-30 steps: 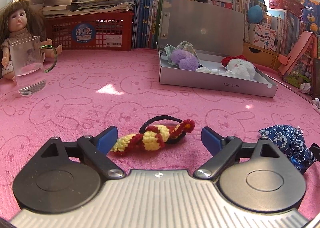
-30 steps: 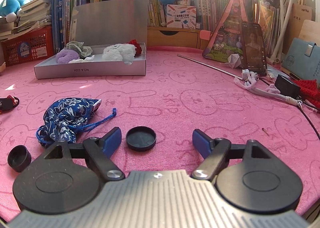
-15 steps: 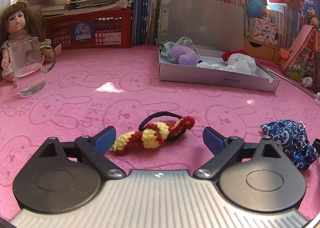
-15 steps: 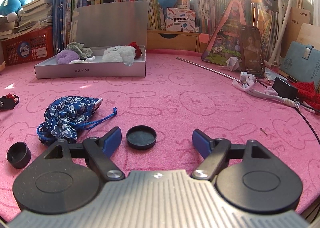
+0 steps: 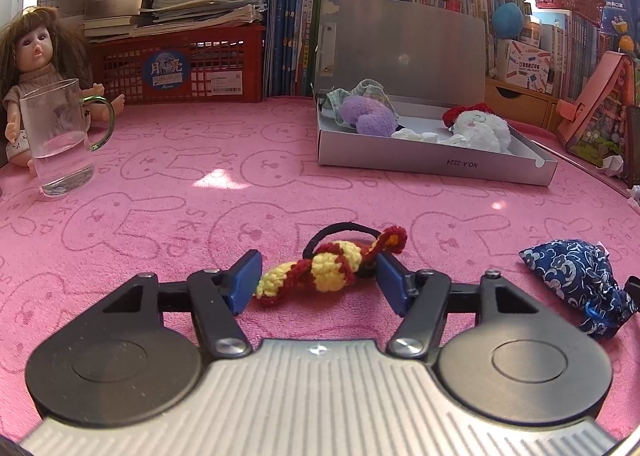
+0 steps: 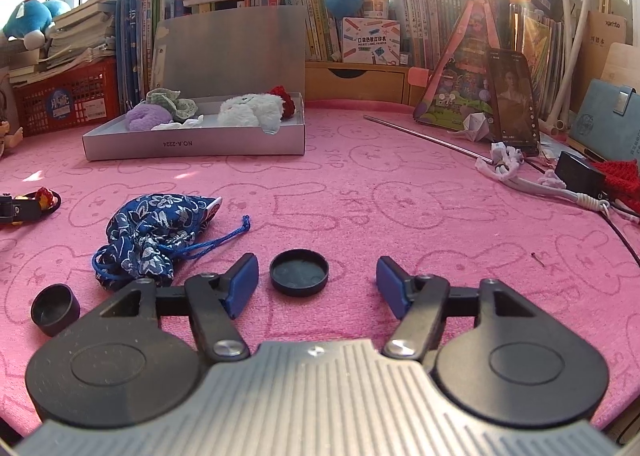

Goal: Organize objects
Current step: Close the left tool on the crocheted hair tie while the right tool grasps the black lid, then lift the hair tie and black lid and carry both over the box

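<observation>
Pink bunny-print cloth (image 5: 168,159) covers the table, and on it both grippers are closing at once where a second ago they stood wide. The left gripper (image 5: 318,282) now brackets the knitted hair tie (image 5: 324,268): its right pad seems to touch the tie's dark end, the left pad is still just clear of the yellow tip, so nothing is gripped yet. The right gripper (image 6: 316,282) has its jaws about half narrowed around the black lid (image 6: 299,272), which lies flat between them, nearer the left pad and touching neither. Neither hand has shifted. This looks like a double pick-up starting, with the open grey box (image 6: 192,143) at the back, already holding soft toys, the likely destination. The blue pouch (image 6: 156,232) and small black cup (image 6: 54,306) lie loose, still unsorted.
</observation>
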The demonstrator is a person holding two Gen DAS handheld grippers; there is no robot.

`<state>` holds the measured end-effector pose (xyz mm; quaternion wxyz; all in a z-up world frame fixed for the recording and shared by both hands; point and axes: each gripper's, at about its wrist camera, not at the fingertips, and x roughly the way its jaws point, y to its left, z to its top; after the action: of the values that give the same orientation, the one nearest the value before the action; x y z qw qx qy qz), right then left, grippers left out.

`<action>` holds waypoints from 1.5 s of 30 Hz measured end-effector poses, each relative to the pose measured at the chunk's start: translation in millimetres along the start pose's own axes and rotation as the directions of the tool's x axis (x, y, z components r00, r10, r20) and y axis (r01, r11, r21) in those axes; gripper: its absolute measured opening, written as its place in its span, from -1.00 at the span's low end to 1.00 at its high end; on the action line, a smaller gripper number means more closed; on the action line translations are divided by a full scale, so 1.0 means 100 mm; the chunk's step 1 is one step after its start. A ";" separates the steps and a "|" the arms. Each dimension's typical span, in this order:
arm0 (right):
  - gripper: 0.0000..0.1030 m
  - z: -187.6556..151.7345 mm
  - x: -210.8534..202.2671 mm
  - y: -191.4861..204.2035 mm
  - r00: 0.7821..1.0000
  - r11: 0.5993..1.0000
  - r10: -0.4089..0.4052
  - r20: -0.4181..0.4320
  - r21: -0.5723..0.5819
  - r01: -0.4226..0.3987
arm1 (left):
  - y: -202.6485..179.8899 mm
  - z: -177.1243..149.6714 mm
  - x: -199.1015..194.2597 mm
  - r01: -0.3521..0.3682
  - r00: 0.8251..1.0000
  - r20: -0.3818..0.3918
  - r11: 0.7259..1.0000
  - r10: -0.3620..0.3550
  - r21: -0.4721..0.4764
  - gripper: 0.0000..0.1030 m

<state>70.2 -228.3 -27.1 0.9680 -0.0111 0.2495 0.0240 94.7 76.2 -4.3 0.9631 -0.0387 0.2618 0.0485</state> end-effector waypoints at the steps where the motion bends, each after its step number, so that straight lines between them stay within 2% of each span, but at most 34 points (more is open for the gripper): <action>1: 0.15 0.00 -0.01 0.01 1.000 1.000 0.006 0.001 0.000 -0.006 | 0.01 0.00 -0.01 0.001 1.000 -0.002 1.000 -0.001 -0.004 0.22; 4: -0.15 0.00 -0.04 0.04 1.000 1.000 0.025 0.007 -0.001 -0.025 | 0.04 0.01 -0.03 0.015 1.000 0.001 1.000 -0.015 -0.021 -0.01; 5: -0.30 0.00 -0.05 0.04 1.000 1.000 0.029 0.009 0.003 -0.029 | 0.05 0.01 -0.05 0.020 1.000 0.001 0.999 -0.020 -0.029 -0.17; 8: -0.31 0.00 -0.07 0.04 0.999 0.999 0.048 0.017 0.021 -0.048 | 0.03 0.01 -0.08 0.011 1.000 0.005 0.999 -0.011 -0.035 -0.26; 25: -0.31 0.17 -0.08 -0.01 0.997 0.998 0.048 0.053 0.043 -0.051 | -0.06 0.14 -0.22 0.062 0.996 0.061 0.997 -0.060 -0.035 -0.27; 27: -0.31 0.19 -0.08 -0.01 0.997 0.998 0.050 0.059 0.045 -0.053 | -0.08 0.16 -0.23 0.069 0.996 0.063 0.997 -0.067 -0.032 -0.35; 31: -0.31 0.21 -0.08 0.01 0.997 0.997 0.055 0.061 0.042 -0.058 | -0.12 0.16 -0.20 0.086 0.995 0.056 0.996 -0.085 -0.010 -0.35; 33: -0.31 0.20 -0.07 0.02 0.997 0.997 0.057 0.057 0.041 -0.060 | -0.15 0.13 -0.17 0.074 0.996 0.050 0.997 -0.073 -0.002 -0.23; 35: -0.31 0.19 -0.07 0.03 0.997 0.997 0.059 0.053 0.039 -0.061 | -0.18 0.12 -0.13 0.059 0.997 0.054 0.998 -0.060 0.016 0.32; 37: -0.31 0.18 -0.07 0.03 0.997 0.997 0.059 0.050 0.037 -0.061 | -0.21 0.12 -0.11 0.067 0.996 0.064 0.997 -0.069 0.033 0.41; 40: -0.30 0.19 -0.06 0.03 0.997 0.997 0.060 0.045 0.038 -0.062 | -0.28 0.11 -0.01 0.073 0.997 0.020 0.995 -0.075 0.071 0.42; 42: -0.30 0.18 -0.06 0.03 0.997 0.997 0.062 0.044 0.040 -0.064 | -0.30 0.07 0.07 0.076 0.997 -0.011 0.995 -0.075 0.068 0.35; 44: -0.30 0.19 -0.06 0.03 0.997 0.997 0.063 0.044 0.036 -0.065 | -0.30 0.06 0.10 0.077 0.997 -0.024 0.995 -0.076 0.058 -0.15; 45: -0.30 0.19 -0.05 0.03 0.997 0.997 0.066 0.044 0.033 -0.068 | -0.30 0.06 0.10 0.070 0.997 -0.021 0.996 -0.069 0.063 -0.28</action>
<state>74.4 -224.6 -8.1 0.9718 0.0147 0.2292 0.0524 109.8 47.4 -2.5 0.9625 -0.0174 0.2706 0.0062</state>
